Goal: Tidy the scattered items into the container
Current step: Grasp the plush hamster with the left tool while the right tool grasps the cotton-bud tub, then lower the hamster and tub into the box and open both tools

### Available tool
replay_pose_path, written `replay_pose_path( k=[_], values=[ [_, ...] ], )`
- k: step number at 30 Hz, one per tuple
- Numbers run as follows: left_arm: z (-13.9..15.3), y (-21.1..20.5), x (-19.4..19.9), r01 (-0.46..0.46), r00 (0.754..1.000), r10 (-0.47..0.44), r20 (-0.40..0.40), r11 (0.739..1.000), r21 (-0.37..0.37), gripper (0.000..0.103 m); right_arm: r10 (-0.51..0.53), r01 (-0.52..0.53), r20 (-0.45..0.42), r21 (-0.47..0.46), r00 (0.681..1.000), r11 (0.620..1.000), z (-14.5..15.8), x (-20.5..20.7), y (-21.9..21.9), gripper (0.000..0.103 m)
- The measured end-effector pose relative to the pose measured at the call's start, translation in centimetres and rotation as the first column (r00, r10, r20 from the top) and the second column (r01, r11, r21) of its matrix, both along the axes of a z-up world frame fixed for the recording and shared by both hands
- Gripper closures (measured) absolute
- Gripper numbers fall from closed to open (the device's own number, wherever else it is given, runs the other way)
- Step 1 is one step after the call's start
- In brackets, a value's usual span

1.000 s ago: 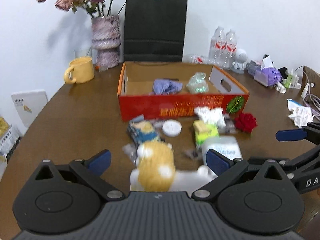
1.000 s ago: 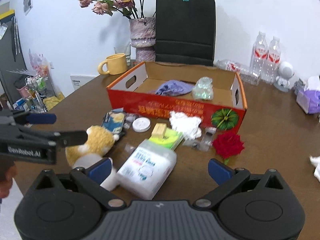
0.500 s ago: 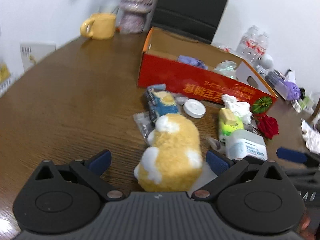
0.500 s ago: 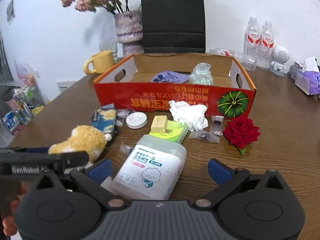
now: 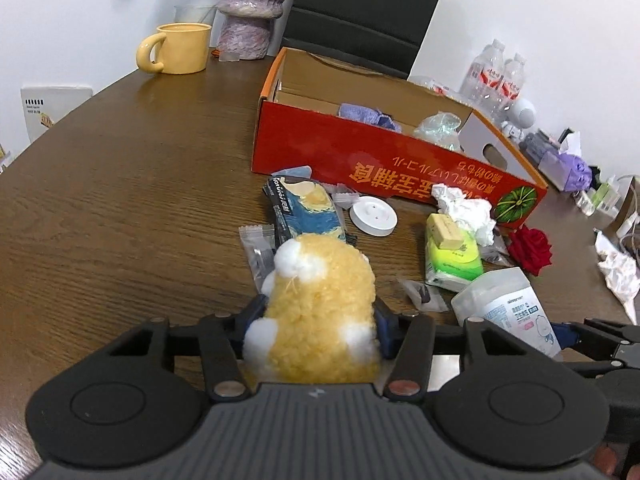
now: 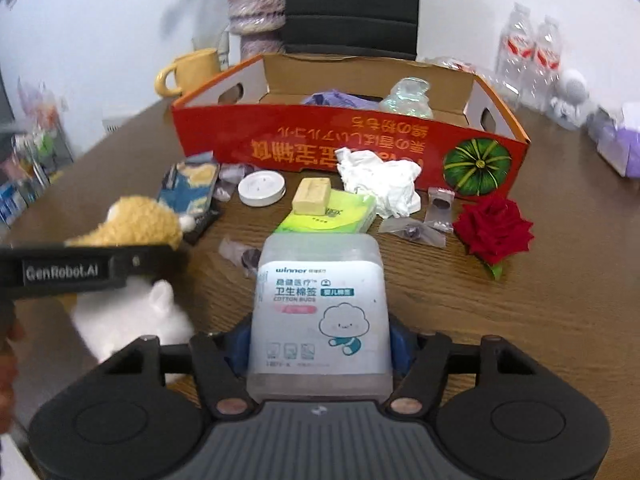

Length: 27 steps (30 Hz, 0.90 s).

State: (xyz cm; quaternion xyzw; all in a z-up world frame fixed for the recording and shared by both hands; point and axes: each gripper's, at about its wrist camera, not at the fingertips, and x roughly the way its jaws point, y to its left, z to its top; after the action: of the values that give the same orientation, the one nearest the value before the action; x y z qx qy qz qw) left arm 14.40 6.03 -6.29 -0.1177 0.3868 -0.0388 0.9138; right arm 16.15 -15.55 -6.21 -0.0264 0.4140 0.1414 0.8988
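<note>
The left gripper point(image 5: 318, 326) points down and forward, its jaws just closed so the blue pads press both sides of the plush toy point(image 5: 320, 304). Just to its right, the right gripper point(image 6: 318, 344) tilts down likewise, jaws just closed onto the cotton-bud box point(image 6: 320, 304).

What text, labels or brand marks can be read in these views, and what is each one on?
"winner" and "COTTON BUDS": cotton bud box, above and below Chinese characters.
"GenRobot.AI": side of the left gripper, seen from the right wrist view.
Yellow Chinese characters, upside down: front of the red cardboard box.
White lettering on the blue snack packet: too small to read.
Water bottle labels: too blurred.
</note>
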Motion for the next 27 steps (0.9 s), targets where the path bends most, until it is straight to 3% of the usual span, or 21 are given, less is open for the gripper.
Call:
replay_pose_path(
  k=[8, 16, 27],
  values=[
    [1.9, 0.5, -1.5, 0.005, 0.998, 0.0, 0.067, 0.997, -0.071, 0.05, -0.015, 0.012, 0.118, 0.031, 0.993, 0.999, 2.1, -1.8, -2.1, 0.04],
    [6.3, 0.3, -2.4, 0.034, 0.982, -0.013, 0.186, 0.994, -0.107, 0.05, -0.04, 0.021, 0.222, 0.087, 0.974, 0.996, 5.3, -2.4, -4.2, 0.04],
    [10.8, -0.9, 3.0, 0.028, 0.959, 0.001, 0.283, 0.995, -0.096, 0.05, -0.062, 0.029, 0.32, 0.105, 0.945, 0.994, 9.3, 2.5, -5.8, 0.04]
  ],
)
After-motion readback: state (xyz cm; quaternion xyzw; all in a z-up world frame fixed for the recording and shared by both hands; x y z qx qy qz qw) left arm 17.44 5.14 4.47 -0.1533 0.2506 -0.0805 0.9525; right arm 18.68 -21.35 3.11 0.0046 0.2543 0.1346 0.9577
